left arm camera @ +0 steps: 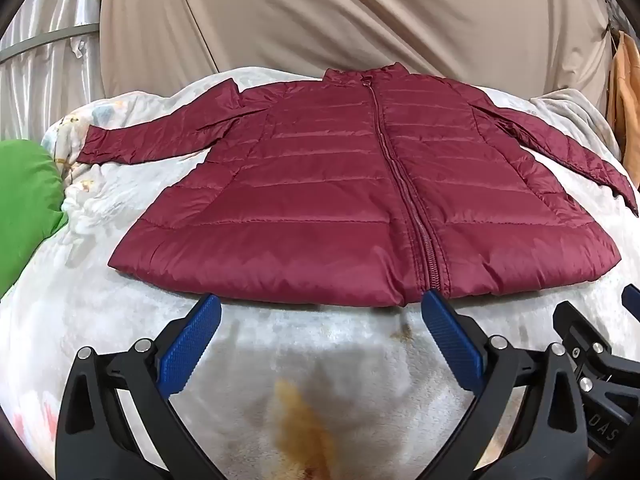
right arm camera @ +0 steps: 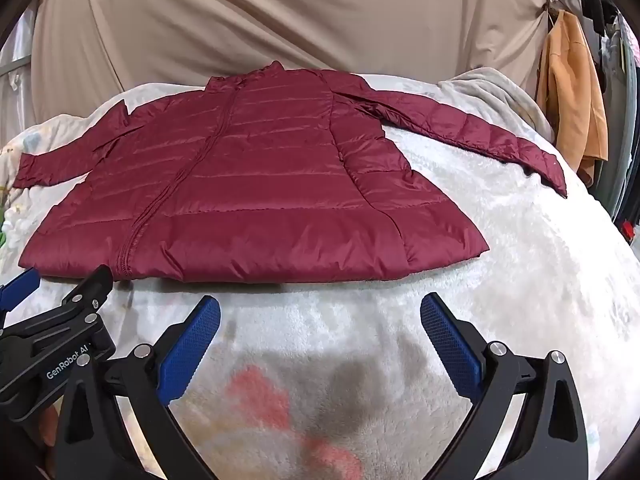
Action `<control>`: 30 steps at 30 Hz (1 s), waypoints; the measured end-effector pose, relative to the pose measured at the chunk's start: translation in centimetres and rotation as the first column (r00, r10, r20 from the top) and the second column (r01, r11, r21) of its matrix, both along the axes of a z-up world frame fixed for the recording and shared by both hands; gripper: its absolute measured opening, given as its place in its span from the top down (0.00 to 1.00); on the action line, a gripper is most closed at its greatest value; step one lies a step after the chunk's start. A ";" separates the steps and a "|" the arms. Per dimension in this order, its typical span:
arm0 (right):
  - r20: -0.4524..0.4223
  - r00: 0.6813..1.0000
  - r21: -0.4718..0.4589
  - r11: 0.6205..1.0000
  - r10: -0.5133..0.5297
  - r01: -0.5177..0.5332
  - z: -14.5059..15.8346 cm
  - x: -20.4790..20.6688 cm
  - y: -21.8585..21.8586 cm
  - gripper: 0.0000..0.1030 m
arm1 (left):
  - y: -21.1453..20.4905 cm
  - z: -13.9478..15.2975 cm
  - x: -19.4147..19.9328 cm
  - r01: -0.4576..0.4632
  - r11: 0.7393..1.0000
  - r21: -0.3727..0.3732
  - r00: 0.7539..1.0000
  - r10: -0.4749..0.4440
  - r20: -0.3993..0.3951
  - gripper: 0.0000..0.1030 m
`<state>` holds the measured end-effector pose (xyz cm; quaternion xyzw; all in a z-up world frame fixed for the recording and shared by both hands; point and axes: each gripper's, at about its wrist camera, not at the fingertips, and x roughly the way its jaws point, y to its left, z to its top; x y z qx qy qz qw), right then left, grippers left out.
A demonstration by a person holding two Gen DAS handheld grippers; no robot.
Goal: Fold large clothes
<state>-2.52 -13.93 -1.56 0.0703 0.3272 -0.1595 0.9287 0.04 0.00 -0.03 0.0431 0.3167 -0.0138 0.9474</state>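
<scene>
A maroon puffer jacket lies flat, zipped, on a fleece blanket, the right tool gaping empty before its hem.

Both wrist views face jacket (close, downward).

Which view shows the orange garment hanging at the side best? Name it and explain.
The right wrist view: the orange garment hangs there nearly whole, beside the beige curtain. The left wrist view catches only a narrow strip of it at its right edge.

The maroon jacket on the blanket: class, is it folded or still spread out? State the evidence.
Spread out. The maroon jacket lies flat, front up and zipped, on the blanket, both sleeves extended sideways; no part is folded over.
</scene>
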 end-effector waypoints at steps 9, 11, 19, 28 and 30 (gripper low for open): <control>-0.007 1.000 0.010 1.000 -0.004 0.004 0.2 -0.1 -0.1 0.05 | 0.0 0.0 0.0 0.002 1.000 0.003 1.000 -0.002 0.000 0.05; -0.011 1.000 0.001 1.000 0.002 -0.002 0.2 0.1 -0.2 0.05 | 0.0 0.0 0.0 0.002 1.000 0.002 1.000 -0.002 0.000 0.05; -0.023 1.000 0.006 1.000 0.005 -0.005 -0.5 0.2 0.3 0.05 | 0.0 -0.3 0.0 0.005 1.000 0.006 1.000 -0.005 -0.002 0.05; -0.029 1.000 0.000 1.000 0.002 -0.002 -0.5 0.5 0.3 0.05 | 0.0 -0.5 0.2 0.007 1.000 0.010 1.000 -0.007 -0.007 0.05; -0.030 1.000 0.002 1.000 0.002 -0.002 -0.5 0.5 0.3 0.05 | 0.0 -0.5 0.2 0.007 1.000 0.011 1.000 -0.007 -0.006 0.05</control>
